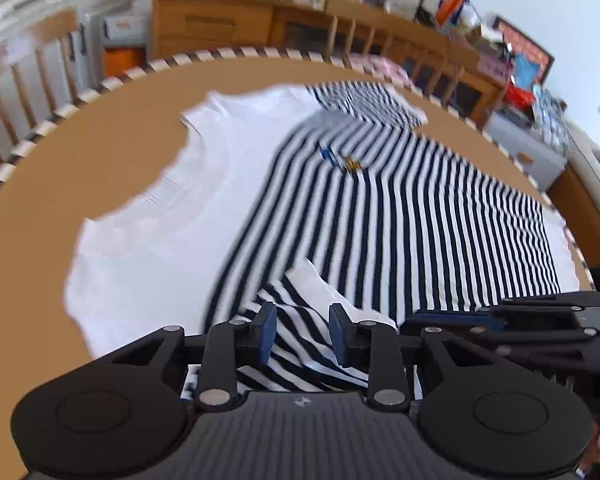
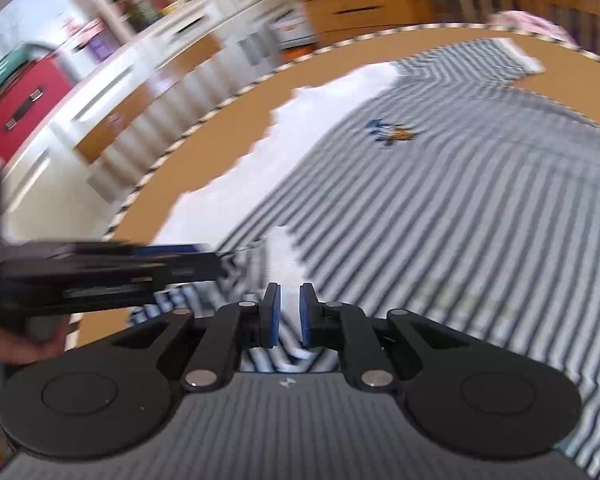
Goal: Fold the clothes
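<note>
A black-and-white striped shirt point(image 1: 440, 216) with a small blue and orange emblem point(image 1: 346, 162) lies spread on a round brown table point(image 1: 80, 168), over a white garment point(image 1: 172, 220). My left gripper point(image 1: 303, 330) is part-way shut, with a bunched fold of the striped shirt's sleeve between its blue pads. My right gripper point(image 2: 289, 312) is narrowly shut on the same striped sleeve fold point(image 2: 284, 256). Each gripper shows from the side in the other's view, the right one point(image 1: 540, 320) and the left one point(image 2: 100, 276), close together. The right wrist view is motion-blurred.
The table has a striped rim point(image 1: 100, 88). Wooden chairs point(image 1: 28, 64) stand around it. Behind are wooden cabinets point(image 1: 212, 24) with cluttered boxes, white drawers point(image 2: 180, 28) and a red case point(image 2: 24, 104).
</note>
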The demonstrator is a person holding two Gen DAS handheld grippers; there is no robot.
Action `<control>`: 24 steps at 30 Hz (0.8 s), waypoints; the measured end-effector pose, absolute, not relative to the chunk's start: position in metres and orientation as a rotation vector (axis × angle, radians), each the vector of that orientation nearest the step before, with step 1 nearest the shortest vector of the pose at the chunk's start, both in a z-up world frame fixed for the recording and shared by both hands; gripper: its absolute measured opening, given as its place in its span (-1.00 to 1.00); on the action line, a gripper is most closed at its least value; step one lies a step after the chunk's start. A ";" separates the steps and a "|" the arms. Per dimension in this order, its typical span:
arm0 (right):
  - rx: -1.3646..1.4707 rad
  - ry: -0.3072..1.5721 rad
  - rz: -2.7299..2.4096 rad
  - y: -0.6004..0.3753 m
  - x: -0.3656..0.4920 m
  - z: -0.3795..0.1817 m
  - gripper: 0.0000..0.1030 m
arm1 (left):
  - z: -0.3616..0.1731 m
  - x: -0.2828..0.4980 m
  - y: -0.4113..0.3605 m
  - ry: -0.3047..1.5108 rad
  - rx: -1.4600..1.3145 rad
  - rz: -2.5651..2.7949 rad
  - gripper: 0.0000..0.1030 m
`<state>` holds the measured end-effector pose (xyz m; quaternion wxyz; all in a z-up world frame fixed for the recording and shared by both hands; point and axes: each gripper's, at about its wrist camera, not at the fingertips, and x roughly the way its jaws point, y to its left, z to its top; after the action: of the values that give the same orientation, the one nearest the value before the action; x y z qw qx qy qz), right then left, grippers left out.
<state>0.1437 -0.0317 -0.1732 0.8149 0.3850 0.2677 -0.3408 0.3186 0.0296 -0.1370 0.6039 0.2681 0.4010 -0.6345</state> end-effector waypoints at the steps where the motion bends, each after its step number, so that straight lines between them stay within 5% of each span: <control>1: 0.820 0.595 -0.717 -0.034 0.149 -0.177 -0.75 | -0.144 0.315 0.024 0.939 0.645 -1.453 -0.41; 7: 0.856 0.655 -0.686 -0.042 0.133 -0.193 -0.86 | -0.153 0.308 0.005 0.925 0.644 -1.382 -0.42; 13: 1.037 0.564 -0.618 -0.067 0.094 -0.180 -0.75 | -0.131 0.307 -0.018 0.946 0.657 -1.397 -0.31; 15: 1.055 0.459 -0.662 -0.090 0.064 -0.161 -0.70 | -0.111 0.310 -0.042 0.922 0.656 -1.467 -0.17; 17: 1.020 0.385 -0.774 -0.123 0.037 -0.144 -0.70 | -0.094 0.315 -0.080 0.885 0.673 -1.535 0.17; 24: 1.048 0.231 -1.134 -0.253 -0.017 -0.141 -0.64 | -0.081 0.325 -0.251 0.798 0.712 -1.715 0.41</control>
<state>-0.0169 -0.2535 -0.1409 0.7103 0.4724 0.1043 -0.5113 0.3246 -0.2506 -0.0813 0.5311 0.2984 0.3346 -0.7189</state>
